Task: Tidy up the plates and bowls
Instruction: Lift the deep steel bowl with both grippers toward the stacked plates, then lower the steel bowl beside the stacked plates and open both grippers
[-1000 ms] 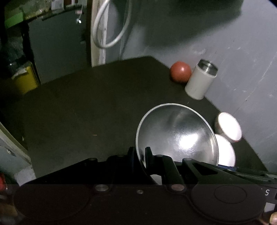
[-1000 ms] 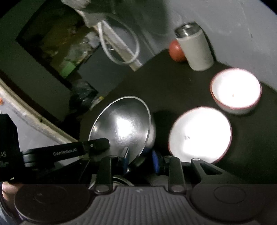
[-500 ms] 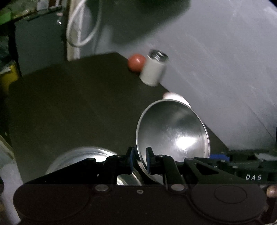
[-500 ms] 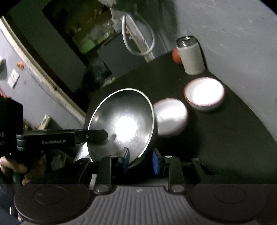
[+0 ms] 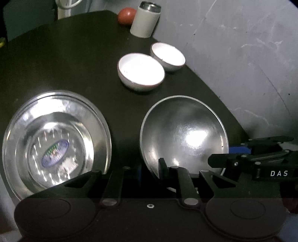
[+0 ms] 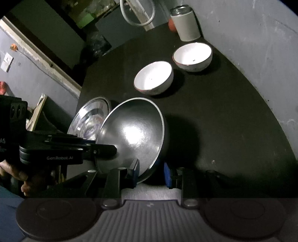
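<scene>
The wide hammered-steel bowl (image 5: 184, 134) has swung down and across the black table (image 5: 74, 55) in the last second. It hangs tilted, open side toward both cameras. The left gripper (image 5: 150, 168) is still pinching its near rim, one finger inside and one outside.

The right gripper (image 6: 151, 173) straddles the rim with a blue pad on either side, but I can't tell whether it is actually pressing.

New in the left wrist view is a shiny round steel plate with a sticker (image 5: 55, 141), lying flat just left of the bowl. Beyond the bowl sit two white red-rimmed bowls (image 5: 141, 71), one nearer and one farther (image 5: 168, 55). Farther still are a white cylindrical canister (image 5: 146, 20) and a red ball (image 5: 126, 14).

I'd say the bowl is now lined up to be set down by that plate, steel with steel.
</scene>
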